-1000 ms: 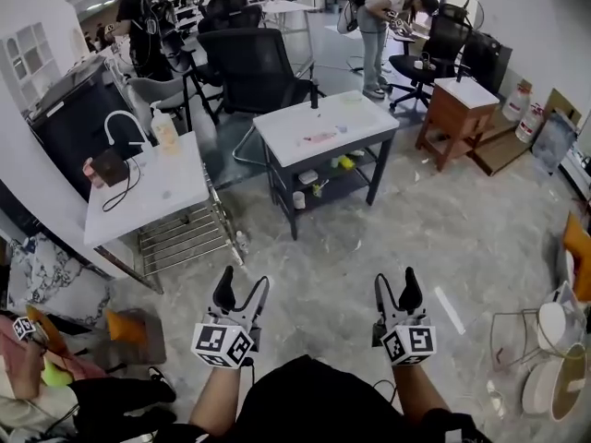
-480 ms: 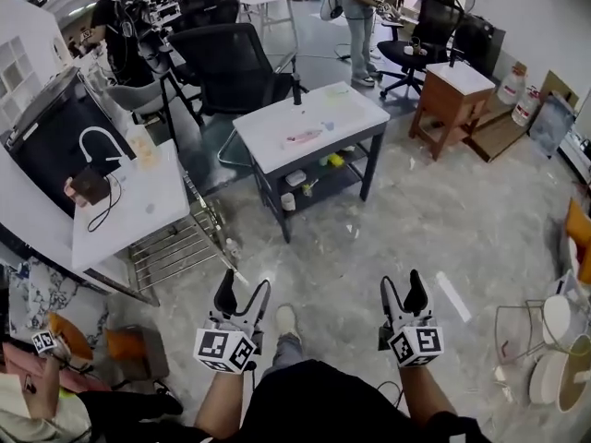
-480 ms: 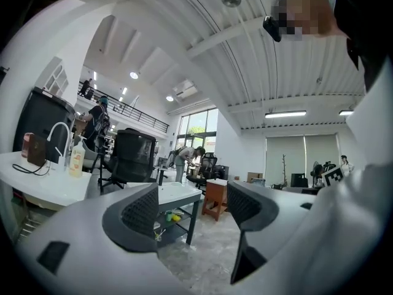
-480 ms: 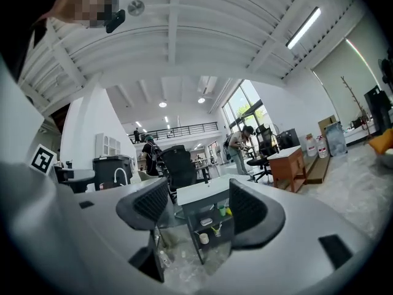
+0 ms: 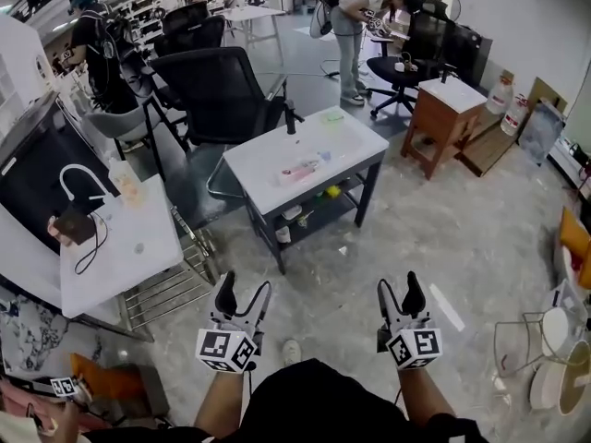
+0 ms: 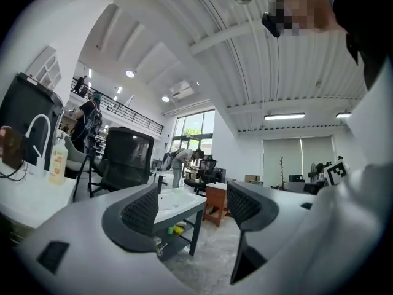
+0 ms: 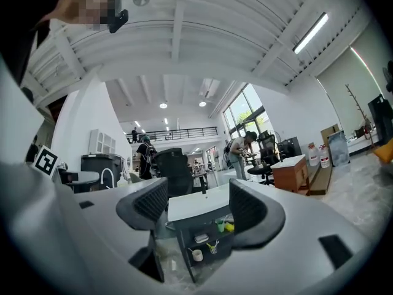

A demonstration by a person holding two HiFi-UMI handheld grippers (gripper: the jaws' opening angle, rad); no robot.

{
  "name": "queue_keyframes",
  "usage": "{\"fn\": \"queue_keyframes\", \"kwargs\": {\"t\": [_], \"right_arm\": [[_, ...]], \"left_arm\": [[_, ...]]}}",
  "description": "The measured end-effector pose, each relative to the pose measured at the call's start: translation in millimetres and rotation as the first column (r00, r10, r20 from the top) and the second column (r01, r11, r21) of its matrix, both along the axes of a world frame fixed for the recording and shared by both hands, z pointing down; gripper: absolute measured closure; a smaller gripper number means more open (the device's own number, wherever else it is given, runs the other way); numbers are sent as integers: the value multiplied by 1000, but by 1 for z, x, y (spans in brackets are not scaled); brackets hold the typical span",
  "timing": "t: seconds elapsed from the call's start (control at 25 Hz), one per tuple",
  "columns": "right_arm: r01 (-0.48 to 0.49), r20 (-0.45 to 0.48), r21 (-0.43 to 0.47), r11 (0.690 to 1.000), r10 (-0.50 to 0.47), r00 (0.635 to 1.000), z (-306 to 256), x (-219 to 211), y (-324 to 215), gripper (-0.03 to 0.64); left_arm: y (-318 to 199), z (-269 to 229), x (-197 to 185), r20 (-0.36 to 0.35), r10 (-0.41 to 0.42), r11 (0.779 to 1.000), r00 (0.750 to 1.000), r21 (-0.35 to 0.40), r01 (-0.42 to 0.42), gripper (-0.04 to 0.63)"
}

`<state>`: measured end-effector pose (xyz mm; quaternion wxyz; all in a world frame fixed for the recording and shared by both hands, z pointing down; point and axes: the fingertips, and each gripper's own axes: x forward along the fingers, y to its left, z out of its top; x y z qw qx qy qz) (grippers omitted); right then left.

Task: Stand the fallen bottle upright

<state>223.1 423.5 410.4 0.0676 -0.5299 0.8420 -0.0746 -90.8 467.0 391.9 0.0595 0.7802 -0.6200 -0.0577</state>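
Both tools empty, bottle lying on the desk ahead

The left tool (image 5: 242, 295) and the right tool (image 5: 399, 293) hang side by side low over the marble floor (image 5: 462, 238), each with its jaws wide apart and nothing between them. The pinkish bottle (image 5: 300, 167) lies on its side on the white desk (image 5: 346, 143), well apart from both tools, straight ahead

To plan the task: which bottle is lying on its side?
The pinkish bottle on the middle white table; the pump bottle on the left counter stands upright.
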Motion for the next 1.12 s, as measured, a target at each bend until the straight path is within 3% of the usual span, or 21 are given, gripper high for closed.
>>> {"fn": "queue_keyframes", "kwargs": {"t": [0.12,0.4,0.84,1.12], "right_arm": [[-11,3,-7,1000,11,1000,-2,-19,-29,313],[74,-10,-7,997,-74,997,-1,-99,-72,313],[30,8,-66,997,-30,1000,21,-115,-139,313],[68,5,-71,995,-68,998,24,-121,-210,313]], "left_arm": [[-31,-1,-17,-3,21,1000,1000,9,-21,239],[-80,2,-50,-8,113,994,994,-4,-113,239],[-141,13,-78,-12,113,993,993,-17,-114,241],[-206,15,-78,-2,95,995,995,-17,-95,242]]}}
